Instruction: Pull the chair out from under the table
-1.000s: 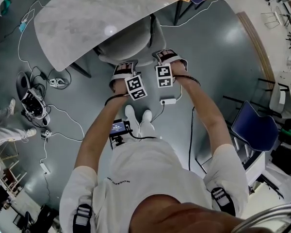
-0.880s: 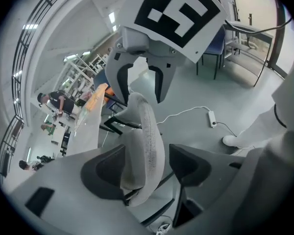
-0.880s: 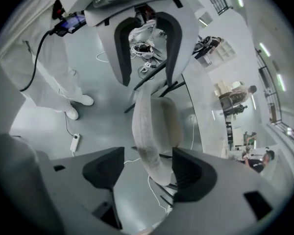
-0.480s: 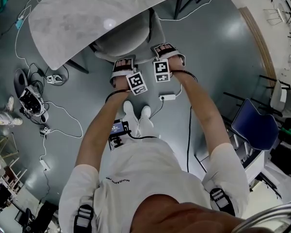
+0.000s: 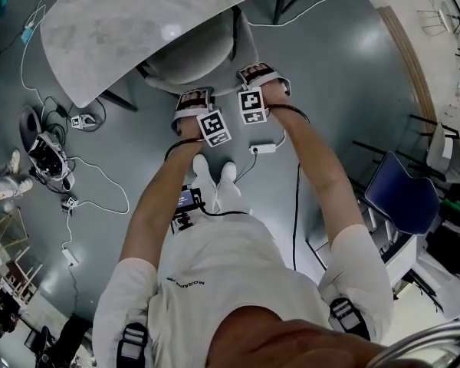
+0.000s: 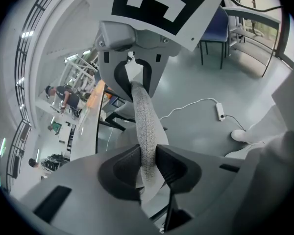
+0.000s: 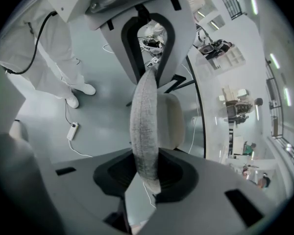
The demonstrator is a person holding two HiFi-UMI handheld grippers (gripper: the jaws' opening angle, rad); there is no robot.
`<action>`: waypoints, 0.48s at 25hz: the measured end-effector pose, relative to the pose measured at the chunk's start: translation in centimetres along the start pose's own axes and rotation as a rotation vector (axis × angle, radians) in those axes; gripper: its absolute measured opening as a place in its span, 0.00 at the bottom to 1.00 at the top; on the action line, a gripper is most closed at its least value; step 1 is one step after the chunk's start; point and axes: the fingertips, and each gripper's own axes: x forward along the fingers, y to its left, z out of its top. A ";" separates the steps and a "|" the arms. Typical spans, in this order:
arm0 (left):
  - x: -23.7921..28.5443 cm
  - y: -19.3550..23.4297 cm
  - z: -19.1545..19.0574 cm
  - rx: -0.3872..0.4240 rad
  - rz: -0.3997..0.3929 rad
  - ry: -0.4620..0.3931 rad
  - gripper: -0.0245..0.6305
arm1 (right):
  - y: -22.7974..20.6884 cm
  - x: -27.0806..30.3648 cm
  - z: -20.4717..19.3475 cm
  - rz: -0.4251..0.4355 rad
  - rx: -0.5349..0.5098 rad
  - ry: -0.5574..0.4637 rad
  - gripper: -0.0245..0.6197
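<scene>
Arms: both forearms reach forward and down, side by side and nearly straight, with the grippers aimed steeply at the floor.
Left gripper: its jaws have just been closing and now pinch the padded grey backrest of the chair at the top edge, one pad on each face.
Right gripper: its jaws have also just been closing and are clamped on the same backrest edge, just beside the left gripper.
Chair position: the seat sits tucked under the near edge of the marble table; only the backrest and rear of the seat stick out.
Room to move: open floor lies between the chair and the person's white shoes. A power strip with its cord lies near the right shoe. A blue chair stands well apart to the right.
Count: two grippers, one grey chair, one blue chair, one table, one power strip.
</scene>
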 end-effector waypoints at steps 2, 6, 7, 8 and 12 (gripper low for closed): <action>0.1 -0.1 0.1 -0.012 -0.012 0.006 0.18 | 0.2 0.0 -0.1 0.014 -0.004 0.003 0.20; 0.1 -0.1 0.0 -0.010 -0.023 0.019 0.17 | 0.1 0.0 0.0 0.009 -0.004 0.001 0.20; 0.0 -0.1 0.0 -0.012 -0.026 0.022 0.17 | 0.1 0.0 0.0 0.010 -0.005 0.002 0.20; -0.1 -0.2 0.1 -0.013 -0.030 0.025 0.17 | 0.3 -0.1 0.0 0.014 -0.005 0.003 0.20; -0.5 -0.8 0.0 -0.006 -0.034 0.031 0.16 | 1.1 -0.5 0.3 0.027 -0.002 -0.005 0.20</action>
